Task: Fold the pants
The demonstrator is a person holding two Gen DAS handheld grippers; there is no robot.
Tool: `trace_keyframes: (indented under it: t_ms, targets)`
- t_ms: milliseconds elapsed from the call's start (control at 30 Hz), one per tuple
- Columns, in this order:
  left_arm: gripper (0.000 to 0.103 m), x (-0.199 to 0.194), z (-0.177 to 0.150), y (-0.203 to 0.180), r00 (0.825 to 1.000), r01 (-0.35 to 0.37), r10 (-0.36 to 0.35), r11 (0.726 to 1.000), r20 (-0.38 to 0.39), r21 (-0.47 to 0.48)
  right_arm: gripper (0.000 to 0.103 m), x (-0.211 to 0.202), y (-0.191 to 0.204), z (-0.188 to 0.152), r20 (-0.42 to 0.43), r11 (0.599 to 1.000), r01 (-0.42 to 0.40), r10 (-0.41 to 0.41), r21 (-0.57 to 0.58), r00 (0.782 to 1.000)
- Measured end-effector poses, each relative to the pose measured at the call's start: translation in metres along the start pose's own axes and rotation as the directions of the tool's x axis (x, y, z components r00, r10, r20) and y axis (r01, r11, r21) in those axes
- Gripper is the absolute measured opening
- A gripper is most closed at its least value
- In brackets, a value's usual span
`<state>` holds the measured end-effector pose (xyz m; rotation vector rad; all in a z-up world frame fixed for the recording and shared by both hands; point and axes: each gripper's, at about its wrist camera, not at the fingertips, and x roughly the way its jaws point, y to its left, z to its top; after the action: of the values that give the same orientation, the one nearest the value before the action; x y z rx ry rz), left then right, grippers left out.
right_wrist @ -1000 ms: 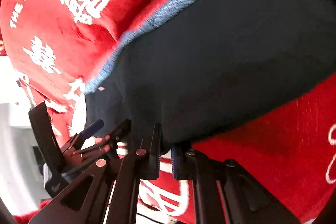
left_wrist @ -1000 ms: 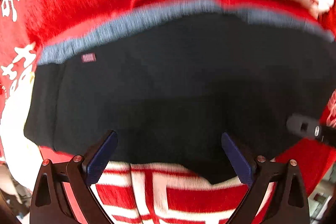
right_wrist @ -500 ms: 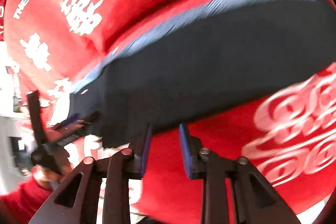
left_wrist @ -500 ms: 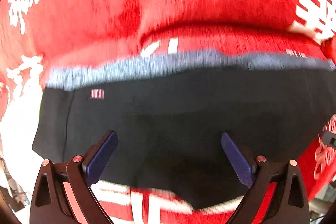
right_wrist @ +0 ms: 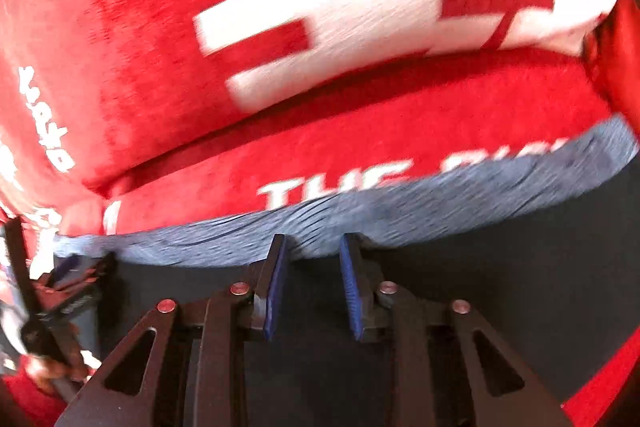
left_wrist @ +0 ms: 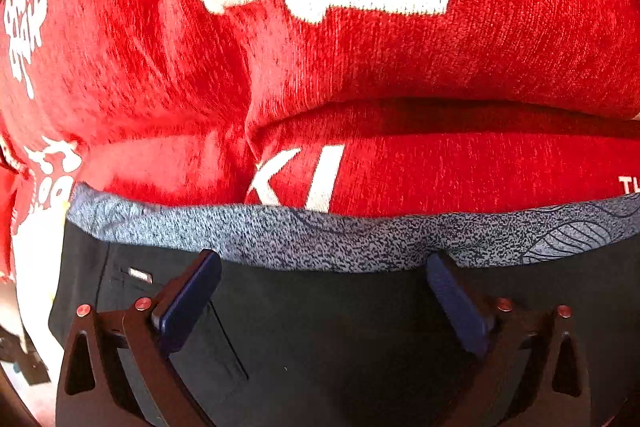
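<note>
Both grippers have moved forward over the pants since a second ago, from the near edge up to the waistband, and the right one has let go of the cloth it was pinching.

On the left, the left gripper hangs over the dark pants with its blue pads spread wide apart. Nothing is between them. Its tips sit just beside the gray waistband. A small light tag shows on the pants near the left pad, beside a pocket seam.

On the right, the right gripper is also above the pants, with its pads a little apart and holding nothing. Its tips reach the waistband too.

The pants lie flat on a red blanket with big white letters. They look folded once already, I think. The next move is likely to grab the waistband edge with both grippers and bring it over. That needs both pairs of pads to go down and close on the same edge, level with each other.

The pants are smooth, thin and almost black. The waistband is speckled gray knit with a leaf drawing on the right. The blanket is fuzzy and bumpy, with a soft ridge behind the waistband.
</note>
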<state>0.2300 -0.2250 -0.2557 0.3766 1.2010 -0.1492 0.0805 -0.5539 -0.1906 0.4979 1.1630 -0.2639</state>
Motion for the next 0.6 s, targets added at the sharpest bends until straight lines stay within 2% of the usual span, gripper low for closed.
trace_keyframes:
  t_ms: [133,200,267,367,433,533,600]
  targets:
    - [0.103,-0.005,0.004,-0.007,1.000,-0.023,0.023,0.999,-0.007,0.039,0.020,-0.018,-0.053,0.009,0.025,0.992,0.080,-0.082,0.098,0.996]
    - [0.103,-0.012,0.007,-0.009,0.999,-0.032,0.033,0.999,-0.025,0.043,0.025,-0.035,-0.076,0.011,0.023,0.981,0.120,-0.125,0.151,0.992]
    - [0.103,-0.026,0.004,-0.012,0.999,0.002,0.000,0.999,-0.038,0.046,0.037,-0.057,-0.093,0.007,0.046,0.967,0.176,-0.187,0.183,0.981]
    - [0.103,-0.046,-0.013,-0.025,0.995,0.076,-0.072,0.995,-0.063,0.066,0.039,-0.089,-0.119,-0.012,0.067,0.950,0.211,-0.232,0.229,0.970]
    - [0.103,-0.055,-0.029,-0.042,0.990,0.116,-0.108,0.989,-0.088,0.097,0.039,-0.100,-0.130,-0.029,0.046,0.952,0.208,-0.224,0.223,0.974]
    - [0.103,-0.053,-0.051,-0.063,0.989,0.113,-0.098,0.984,-0.111,0.137,0.039,-0.099,-0.134,-0.047,0.015,0.960,0.228,-0.234,0.164,0.972]
    - [0.103,-0.046,-0.061,-0.065,0.987,0.115,-0.102,0.988,-0.128,0.103,0.039,-0.091,-0.138,-0.052,-0.006,0.957,0.259,-0.261,0.131,0.965]
